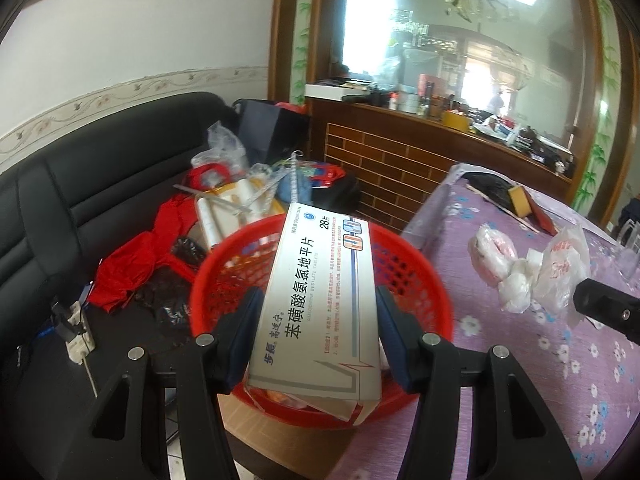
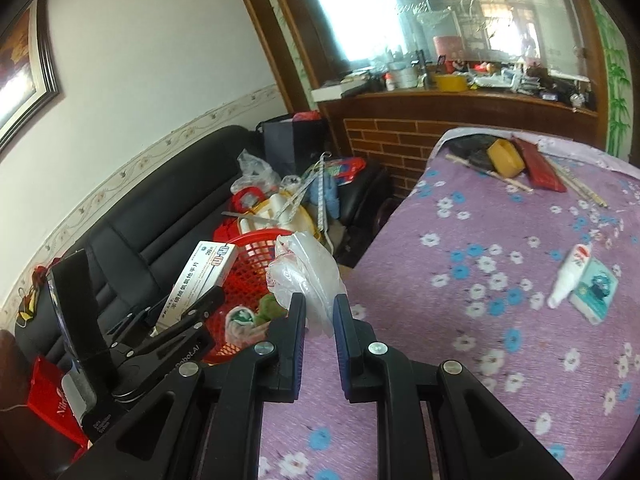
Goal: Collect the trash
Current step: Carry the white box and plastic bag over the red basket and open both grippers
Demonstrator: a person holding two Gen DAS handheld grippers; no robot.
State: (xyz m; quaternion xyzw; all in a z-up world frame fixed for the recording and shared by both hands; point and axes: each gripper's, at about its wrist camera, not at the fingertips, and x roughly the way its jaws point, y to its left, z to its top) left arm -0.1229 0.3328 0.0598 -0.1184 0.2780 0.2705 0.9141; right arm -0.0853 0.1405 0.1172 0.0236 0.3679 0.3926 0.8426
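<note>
**Both grippers loaded over the red basket**

The left gripper [image 1: 316, 336] has its fingers [image 1: 240, 332] clamped on the long sides of a white medicine box [image 1: 320, 300], held tilted above the red basket [image 1: 420, 292] at the edge of the counter [image 1: 540, 380]. The right gripper [image 2: 320, 320] stands just beside it, its fingers [image 2: 294, 332] almost closed, pinching a crumpled clear plastic bag [image 2: 304, 268] next to the basket's rim. Scraps already lie inside the basket. Farther along the purple flowered cloth lie a white tube [image 2: 570, 276] and a small tissue pack [image 2: 596, 290], well apart from both grippers.
</note>
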